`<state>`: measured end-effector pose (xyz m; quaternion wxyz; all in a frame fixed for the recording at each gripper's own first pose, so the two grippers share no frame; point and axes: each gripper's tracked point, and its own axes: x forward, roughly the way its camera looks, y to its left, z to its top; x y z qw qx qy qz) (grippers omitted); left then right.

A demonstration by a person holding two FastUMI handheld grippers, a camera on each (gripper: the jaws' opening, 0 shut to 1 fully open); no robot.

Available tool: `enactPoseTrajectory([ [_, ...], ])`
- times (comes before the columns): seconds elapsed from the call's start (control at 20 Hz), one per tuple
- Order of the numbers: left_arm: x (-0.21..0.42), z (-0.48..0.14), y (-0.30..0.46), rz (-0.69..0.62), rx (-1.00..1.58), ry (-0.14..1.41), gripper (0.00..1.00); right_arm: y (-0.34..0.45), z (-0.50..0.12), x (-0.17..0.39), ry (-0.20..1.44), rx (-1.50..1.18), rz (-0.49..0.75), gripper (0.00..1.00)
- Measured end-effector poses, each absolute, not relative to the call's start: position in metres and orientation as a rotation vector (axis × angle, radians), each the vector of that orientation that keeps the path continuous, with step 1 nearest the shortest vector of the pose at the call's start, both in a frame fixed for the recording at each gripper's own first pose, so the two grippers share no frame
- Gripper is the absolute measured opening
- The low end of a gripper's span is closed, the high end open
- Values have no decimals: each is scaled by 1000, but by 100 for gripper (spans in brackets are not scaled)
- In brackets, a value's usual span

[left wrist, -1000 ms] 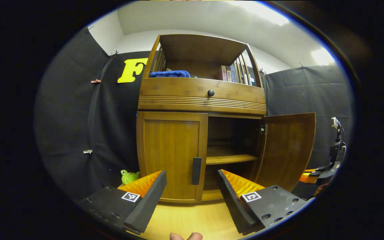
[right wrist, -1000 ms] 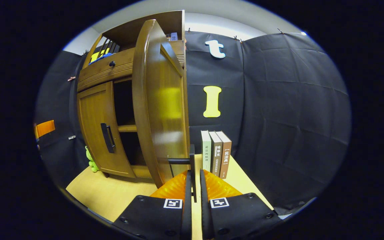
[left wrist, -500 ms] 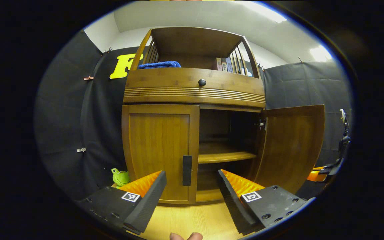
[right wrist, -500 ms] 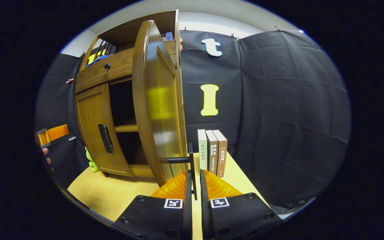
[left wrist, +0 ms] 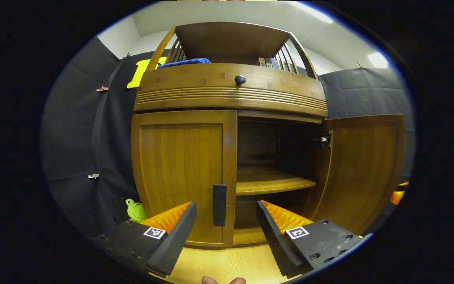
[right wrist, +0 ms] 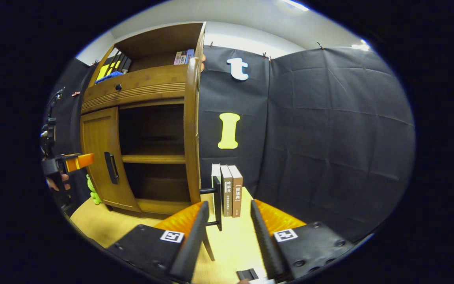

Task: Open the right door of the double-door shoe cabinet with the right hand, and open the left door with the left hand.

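Claws both spread: left claw (left wrist: 227,221) faced closed left door's handle (left wrist: 219,205); right claw (right wrist: 227,228) flanked open right door's handle (right wrist: 216,203).

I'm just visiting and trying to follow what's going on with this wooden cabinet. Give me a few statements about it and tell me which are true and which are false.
1. The wooden cabinet's right door stands wide open. True.
2. The left door is open too. False: it is shut, its dark bar handle untouched.
3. The right gripper is clamped on the right door's dark handle. False: its fingers are spread apart, the handle between them.
4. The left gripper is open, with the left door's handle between its fingers in its own view. True.
5. Three upright books stand on the pale wooden floor beside the cabinet. True.
6. The shelf behind the open door is packed with shoes. False: it looks bare.
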<state>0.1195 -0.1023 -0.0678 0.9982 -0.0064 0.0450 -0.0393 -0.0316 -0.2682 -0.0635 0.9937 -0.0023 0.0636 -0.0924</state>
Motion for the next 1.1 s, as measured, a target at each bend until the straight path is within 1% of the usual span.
enactPoseTrajectory([
  [0.1, 136, -76, -102, -75, -23, 95, 92, -269, -43, -36, 50, -12, -196, 100],
  [0.15, 144, -79, -102, -70, -24, 91, 93, -266, -34, -37, 14, -24, -183, 99],
  [0.2, 153, -82, -101, -65, -19, 88, 92, -260, -28, -39, -1, -47, -170, 100],
  [0.3, 168, -91, -99, -55, 5, 87, 88, -257, -27, -42, 1, -69, -162, 100],
  [0.35, 180, -99, -98, -51, 10, 95, 86, -251, -25, -42, 11, -54, -145, 95],
  [0.4, 189, -106, -98, -45, 7, 104, 84, -248, -25, -44, 19, -44, -135, 95],
  [0.45, 197, -113, -97, -34, 0, 116, 80, -248, -25, -44, 23, -39, -134, 96],
  [0.5, 204, -119, -95, -20, -5, 125, 78, -245, -24, -43, 23, -37, -127, 96],
  [0.55, 210, -124, -94, -9, -4, 134, 75, -244, -26, -43, 27, -36, -124, 96],
  [0.6, 216, -126, -93, -1, 0, 136, 73, -241, -27, -42, 30, -41, -112, 96],
  [0.65, 223, -128, -92, 5, 2, 135, 68, -242, -27, -42, 27, -49, -104, 96],
  [0.7, 227, -132, -92, 10, 2, 138, 67, -242, -28, -41, 29, -55, -94, 96],
  [0.75, 232, -136, -92, 16, -3, 145, 60, -242, -30, -41, 32, -54, -89, 97],
  [0.8, 237, -139, -91, 24, -10, 157, 57, -241, -31, -40, 34, -50, -82, 98],
  [0.85, 241, -142, -89, 31, -20, 164, 52, -240, -31, -39, 34, -45, -76, 98],
  [0.9, 244, -143, -86, 40, -27, 166, 49, -241, -31, -37, 37, -45, -76, 98],
  [0.95, 246, -145, -86, 37, -38, 169, 41, -242, -32, -35, 40, -44, -76, 96],
  [1.0, 246, -144, -87, 33, -35, 160, 39, -242, -32, -33, 43, -43, -76, 96],
  [1.1, 242, -148, -86, 27, -6, 175, 36, -242, -32, -30, 44, -40, -81, 96],
])
